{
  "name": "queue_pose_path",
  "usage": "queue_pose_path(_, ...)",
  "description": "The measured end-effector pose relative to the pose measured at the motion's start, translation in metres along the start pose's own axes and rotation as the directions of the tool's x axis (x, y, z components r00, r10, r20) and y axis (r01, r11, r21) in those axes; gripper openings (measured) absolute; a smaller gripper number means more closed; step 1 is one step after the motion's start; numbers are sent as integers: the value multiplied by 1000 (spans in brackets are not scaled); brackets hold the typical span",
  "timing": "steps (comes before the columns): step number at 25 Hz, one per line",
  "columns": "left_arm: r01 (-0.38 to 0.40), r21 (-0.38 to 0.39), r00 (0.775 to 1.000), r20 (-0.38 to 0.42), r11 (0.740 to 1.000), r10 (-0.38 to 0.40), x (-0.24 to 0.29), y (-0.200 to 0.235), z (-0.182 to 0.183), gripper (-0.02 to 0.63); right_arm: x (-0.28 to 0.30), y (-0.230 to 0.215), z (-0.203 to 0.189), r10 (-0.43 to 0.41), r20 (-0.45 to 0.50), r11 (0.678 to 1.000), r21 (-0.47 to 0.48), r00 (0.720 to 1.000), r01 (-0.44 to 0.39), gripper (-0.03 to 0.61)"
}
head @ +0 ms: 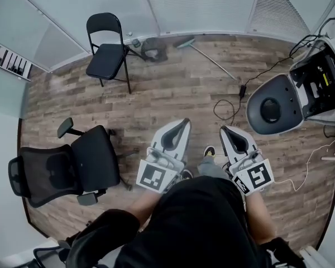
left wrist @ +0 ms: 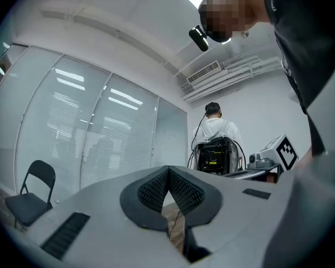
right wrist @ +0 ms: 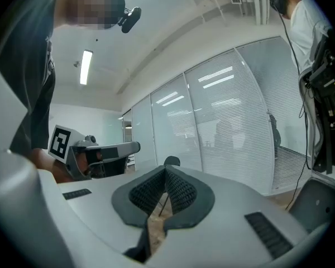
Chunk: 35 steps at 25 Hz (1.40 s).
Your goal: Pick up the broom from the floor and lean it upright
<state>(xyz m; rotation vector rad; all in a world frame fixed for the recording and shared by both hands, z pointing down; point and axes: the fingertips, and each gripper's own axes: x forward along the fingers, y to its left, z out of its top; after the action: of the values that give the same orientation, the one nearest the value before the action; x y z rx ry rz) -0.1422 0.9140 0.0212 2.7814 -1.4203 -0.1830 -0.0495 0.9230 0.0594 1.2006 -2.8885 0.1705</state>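
The broom (head: 209, 59) lies flat on the wood floor near the far glass wall, its brush head to the left and its thin handle running down to the right. My left gripper (head: 182, 125) and right gripper (head: 225, 130) are held side by side in front of my body, well short of the broom, both pointing roughly level toward it. In the left gripper view the left gripper (left wrist: 168, 170) has its pads together with nothing between them. The right gripper (right wrist: 164, 172) is likewise shut and empty. Neither gripper view shows the broom.
A black folding chair (head: 108, 49) stands at the far left, with a dark object (head: 153, 49) beside it. A black office chair (head: 72, 166) is close on my left. A white machine with a round dark seat (head: 279, 109) and cables (head: 231, 102) lies right. A person in white (left wrist: 215, 134) stands beyond.
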Motion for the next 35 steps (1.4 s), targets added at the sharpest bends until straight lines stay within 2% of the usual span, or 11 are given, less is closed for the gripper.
queue_pose_path(5, 8, 14, 1000, 25, 1000, -9, 54, 5, 0, 15, 15, -41, 11, 44, 79, 997, 52, 996, -48, 17)
queue_pose_path(7, 7, 18, 1000, 8, 1000, -7, 73, 4, -3, 15, 17, -60, 11, 42, 95, 996, 79, 995, -49, 19)
queue_pose_path(10, -3, 36, 999, -53, 999, 5, 95, 1, -15, 15, 22, -79, 3, 73, 60, 994, 82, 996, -78, 21)
queue_pose_path(12, -11, 27, 997, -81, 1000, 13, 102, -1, -25, 15, 25, -86, -7, 81, 15, 996, 39, 997, -81, 18)
queue_pose_path(14, -23, 22, 995, -93, 1000, 24, 109, 0, -29, 15, 28, -96, -10, 72, -4, 997, 7, 997, -72, 17)
queue_pose_path(18, -7, 31, 998, -61, 999, 9, 123, -3, -20, 15, 30, -119, -7, 55, 23, 996, 68, 998, -56, 17)
queue_pose_path(23, 4, 13, 993, -121, 1000, -3, 128, 3, -30, 15, 37, -137, -4, 22, 44, 995, 98, 999, -26, 17)
queue_pose_path(25, 17, 20, 992, -125, 1000, -15, 134, 12, -33, 15, 43, -146, -2, -1, 52, 994, 111, 999, -5, 17)
queue_pose_path(29, 19, -15, 993, -117, 1000, -20, 152, 36, -34, 15, 60, -167, 2, -45, 56, 995, 97, 997, 40, 17)
queue_pose_path(32, 30, -7, 994, -105, 1000, -30, 166, 59, -35, 15, 81, -179, 2, -65, 50, 992, 111, 997, 59, 17)
queue_pose_path(35, 22, -36, 994, -106, 999, -26, 181, 88, -34, 15, 112, -190, 6, -77, 41, 993, 95, 996, 73, 17)
